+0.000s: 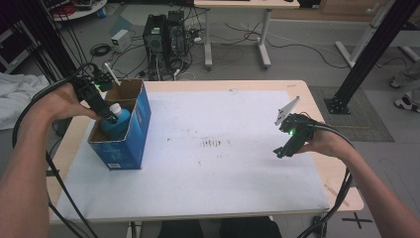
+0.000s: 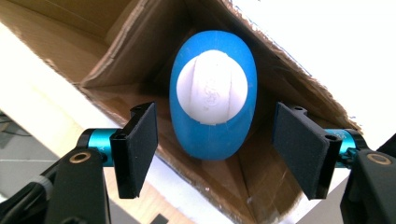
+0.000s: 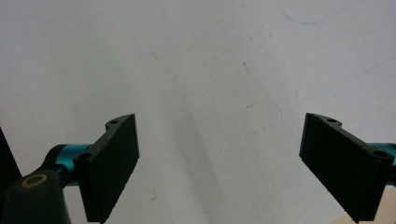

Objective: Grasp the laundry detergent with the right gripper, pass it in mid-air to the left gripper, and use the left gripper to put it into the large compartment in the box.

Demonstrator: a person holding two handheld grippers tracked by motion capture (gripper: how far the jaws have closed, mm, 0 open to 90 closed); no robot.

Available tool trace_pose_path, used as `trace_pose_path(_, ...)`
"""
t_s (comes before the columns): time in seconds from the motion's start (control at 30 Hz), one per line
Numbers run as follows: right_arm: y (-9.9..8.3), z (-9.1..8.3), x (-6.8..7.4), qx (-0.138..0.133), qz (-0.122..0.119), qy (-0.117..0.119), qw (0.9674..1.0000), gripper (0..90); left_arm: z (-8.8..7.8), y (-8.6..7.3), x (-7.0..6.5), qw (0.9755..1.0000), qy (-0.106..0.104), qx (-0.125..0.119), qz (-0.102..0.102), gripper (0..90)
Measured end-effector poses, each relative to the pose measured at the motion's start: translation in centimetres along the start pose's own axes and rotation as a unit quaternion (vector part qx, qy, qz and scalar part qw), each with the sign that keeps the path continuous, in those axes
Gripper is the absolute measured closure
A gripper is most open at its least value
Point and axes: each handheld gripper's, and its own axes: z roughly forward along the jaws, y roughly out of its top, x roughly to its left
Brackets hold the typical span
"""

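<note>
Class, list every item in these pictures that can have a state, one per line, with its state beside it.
Cardboard box: upright, top open.
Blue bottle: inside the box, upright, white cap on.
Left gripper: jaws open, either side of the bottle, not touching.
Right gripper: jaws open, empty, over the white mat.

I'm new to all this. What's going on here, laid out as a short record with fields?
Setting: white-covered table with a person seated at it, a handheld claw in each hand
Box: blue cardboard box, open at the top, at the table's left side
Contents: blue bottle with a white cap, upright inside the box
Left claw: above the box opening, jaws open on either side of the bottle, not touching it
Right claw: jaws open, nothing between them, low over the bare table surface at the right
</note>
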Motion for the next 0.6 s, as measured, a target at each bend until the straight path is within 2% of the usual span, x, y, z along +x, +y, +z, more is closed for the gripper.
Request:
trace_pose_path(0.07,0.0,0.0,0.1,0.0,0.001,0.0,1.0,11.2,-0.4,0.2,-0.1,1.0,0.003,-0.001,0.003,31.6)
trace_pose_path(0.1,0.1,-0.1,0.0,-0.002,-0.001,-0.001,1.0,11.2,-1.5,1.0,-0.8,0.9997,0.011,-0.013,0.015,31.6)
trace_pose_path(0.23,0.1,-0.2,0.1,0.0,0.0,-0.002,1.0,11.2,-2.2,1.8,-1.3,0.9993,0.015,-0.019,0.027,31.6)
trace_pose_path(0.3,0.2,-0.1,0.1,-0.001,-0.001,-0.002,1.0,11.2,-2.9,3.3,-2.5,0.9982,0.016,-0.028,0.05,31.6)
trace_pose_path(0.47,0.5,-0.5,0.0,-0.006,-0.002,-0.004,1.0,11.2,-3.7,6.2,-4.5,0.995,0.012,-0.044,0.088,31.6)
trace_pose_path(0.6,0.7,-0.9,-0.1,-0.006,-0.004,-0.008,0.9999,11.2,-3.9,8.1,-5.9,0.9928,0.007,-0.054,0.107,31.6)
